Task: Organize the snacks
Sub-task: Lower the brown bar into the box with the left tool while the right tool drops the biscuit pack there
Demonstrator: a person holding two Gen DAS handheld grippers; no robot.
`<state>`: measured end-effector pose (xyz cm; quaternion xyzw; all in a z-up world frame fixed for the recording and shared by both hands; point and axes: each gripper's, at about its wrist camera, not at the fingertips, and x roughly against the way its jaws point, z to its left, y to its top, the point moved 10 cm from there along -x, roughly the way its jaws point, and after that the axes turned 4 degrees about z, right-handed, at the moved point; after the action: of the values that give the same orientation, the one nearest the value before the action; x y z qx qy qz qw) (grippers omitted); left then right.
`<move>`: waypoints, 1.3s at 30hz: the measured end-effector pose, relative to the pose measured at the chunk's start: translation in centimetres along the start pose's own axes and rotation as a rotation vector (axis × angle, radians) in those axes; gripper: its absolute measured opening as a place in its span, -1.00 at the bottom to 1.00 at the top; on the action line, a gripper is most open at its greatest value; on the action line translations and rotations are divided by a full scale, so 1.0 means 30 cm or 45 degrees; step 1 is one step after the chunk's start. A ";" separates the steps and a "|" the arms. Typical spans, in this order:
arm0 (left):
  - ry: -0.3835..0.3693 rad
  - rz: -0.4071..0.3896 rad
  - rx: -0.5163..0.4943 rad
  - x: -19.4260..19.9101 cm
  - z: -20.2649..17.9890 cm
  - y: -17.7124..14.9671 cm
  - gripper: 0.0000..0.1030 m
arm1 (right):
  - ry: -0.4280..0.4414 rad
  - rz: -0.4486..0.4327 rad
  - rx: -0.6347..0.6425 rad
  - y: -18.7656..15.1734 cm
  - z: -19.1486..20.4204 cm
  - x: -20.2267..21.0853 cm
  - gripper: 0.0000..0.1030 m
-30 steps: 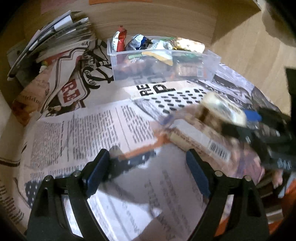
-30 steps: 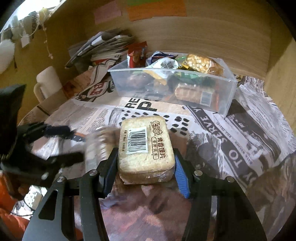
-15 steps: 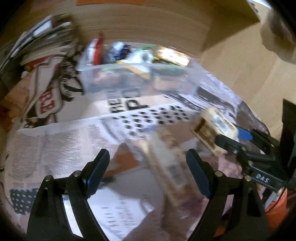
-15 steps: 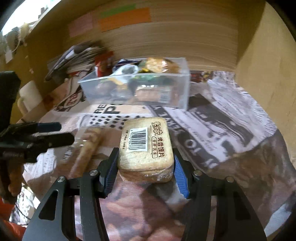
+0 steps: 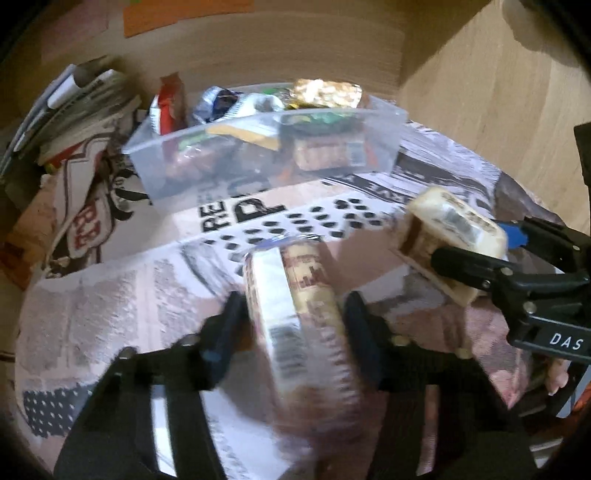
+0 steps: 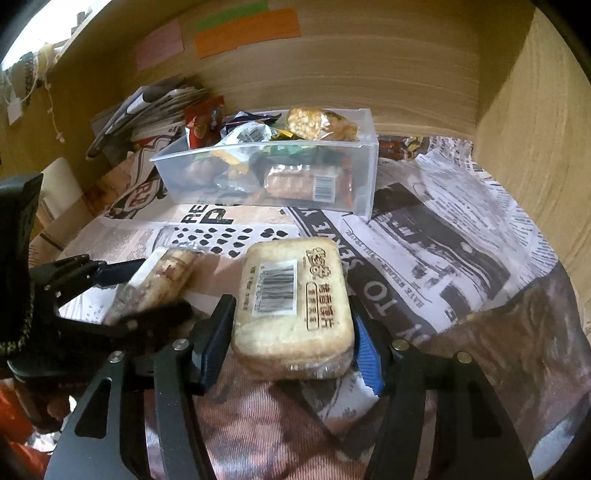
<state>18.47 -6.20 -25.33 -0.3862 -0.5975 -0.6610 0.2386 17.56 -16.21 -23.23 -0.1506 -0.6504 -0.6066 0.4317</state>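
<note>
My left gripper (image 5: 293, 314) is shut on a long clear-wrapped biscuit pack (image 5: 299, 306), held above the newspaper; it also shows in the right wrist view (image 6: 159, 280). My right gripper (image 6: 291, 325) is shut on a pale bread-slice pack (image 6: 293, 302) with a barcode label, which also shows in the left wrist view (image 5: 450, 236). A clear plastic bin (image 6: 354, 177) full of several snack packets stands at the back by the wooden wall, beyond both grippers; it also shows in the left wrist view (image 5: 266, 173).
Newspaper (image 6: 443, 251) covers the table. A stack of papers and magazines (image 5: 74, 107) lies at the back left. A wooden side panel (image 6: 535, 129) rises on the right. Coloured sticky notes (image 6: 243, 29) are on the back wall.
My left gripper has swung right over the long biscuit pack and closed on it. My right gripper keeps holding the bread-slice pack and has turned slightly right.
</note>
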 end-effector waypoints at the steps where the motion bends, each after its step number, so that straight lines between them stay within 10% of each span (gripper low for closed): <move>1: 0.017 -0.003 0.005 -0.001 0.019 0.006 -0.12 | 0.002 0.004 -0.002 0.000 -0.001 -0.005 0.07; 39: -0.086 -0.332 0.093 0.153 0.159 0.611 -0.12 | 0.058 -0.352 0.046 0.560 0.009 0.092 0.01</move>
<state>31.10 -4.03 -10.64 -0.3184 -0.6738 -0.6510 0.1445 27.95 -13.18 -10.07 -0.0380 -0.6658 -0.6518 0.3610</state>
